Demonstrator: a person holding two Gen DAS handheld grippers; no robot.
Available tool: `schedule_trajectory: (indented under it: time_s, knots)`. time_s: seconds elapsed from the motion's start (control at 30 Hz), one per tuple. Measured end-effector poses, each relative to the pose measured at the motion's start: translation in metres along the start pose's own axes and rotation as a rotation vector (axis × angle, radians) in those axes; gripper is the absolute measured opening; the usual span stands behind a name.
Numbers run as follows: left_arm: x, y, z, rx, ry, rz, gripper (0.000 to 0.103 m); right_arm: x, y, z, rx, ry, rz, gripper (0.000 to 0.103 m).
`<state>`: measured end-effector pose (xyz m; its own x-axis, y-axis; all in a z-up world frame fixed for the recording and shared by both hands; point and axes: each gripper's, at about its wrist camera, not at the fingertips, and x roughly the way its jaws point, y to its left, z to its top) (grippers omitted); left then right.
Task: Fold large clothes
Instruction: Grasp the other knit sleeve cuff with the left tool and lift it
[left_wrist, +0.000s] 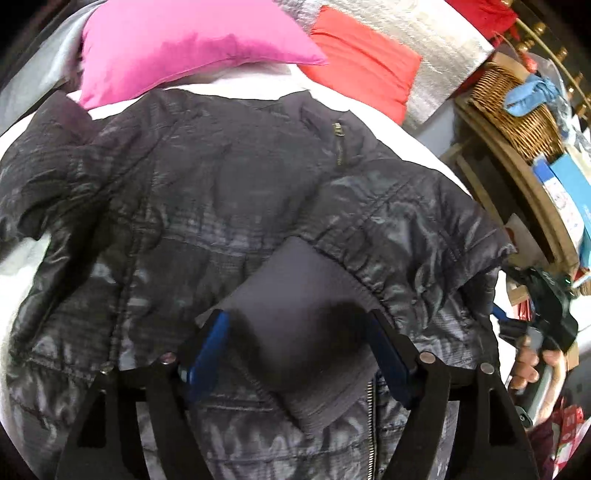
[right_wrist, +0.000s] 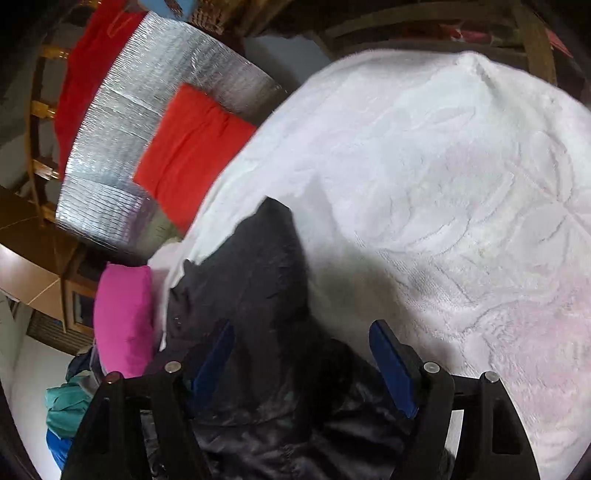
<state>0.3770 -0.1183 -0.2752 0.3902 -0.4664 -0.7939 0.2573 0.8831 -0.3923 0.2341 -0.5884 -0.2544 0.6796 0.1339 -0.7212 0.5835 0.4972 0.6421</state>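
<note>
A dark grey shiny jacket (left_wrist: 207, 206) lies spread on a white bed cover (right_wrist: 443, 184). One sleeve is folded across its front, and the sleeve's knit cuff (left_wrist: 306, 332) lies between the fingers of my left gripper (left_wrist: 295, 332), which is open just above it. My right gripper (right_wrist: 303, 347) is open over the jacket's edge (right_wrist: 258, 280) at the side of the bed; it also shows at the right edge of the left wrist view (left_wrist: 543, 325), held in a hand.
A pink pillow (left_wrist: 184, 44) and a red cushion (left_wrist: 365, 74) lie beyond the jacket's collar, against a silver foil panel (left_wrist: 436, 40). A wicker basket (left_wrist: 517, 114) and wooden shelves stand to the right of the bed. Clothes are piled beside the bed (right_wrist: 66, 406).
</note>
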Motion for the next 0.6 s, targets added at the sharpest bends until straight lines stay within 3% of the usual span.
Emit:
schedule_trajectory:
  time_s: [0.07,0.13,0.2,0.23,0.4,0.6]
  knots:
    - [0.003,-0.008,-0.002,0.045,-0.021,0.011,0.074,0.018,0.003,-0.004,0.004,0.046,0.009,0.078]
    - [0.005,-0.013,-0.003,0.096,-0.033,0.005,0.036,0.024,0.009,-0.006,-0.04,0.048,-0.024,0.068]
    - [0.009,-0.02,-0.003,0.156,-0.033,0.014,0.018,0.028,0.016,-0.008,-0.087,0.038,-0.079,0.056]
    - [0.011,-0.025,-0.002,0.203,-0.042,0.03,0.001,0.029,0.016,-0.008,-0.09,0.038,-0.085,0.055]
    - [0.002,-0.031,0.013,0.277,-0.08,0.049,0.0,0.03,0.01,-0.008,-0.059,0.046,-0.075,0.054]
    - [-0.037,-0.002,0.054,0.219,-0.24,0.12,0.0,0.027,0.011,-0.01,-0.054,0.043,-0.102,0.054]
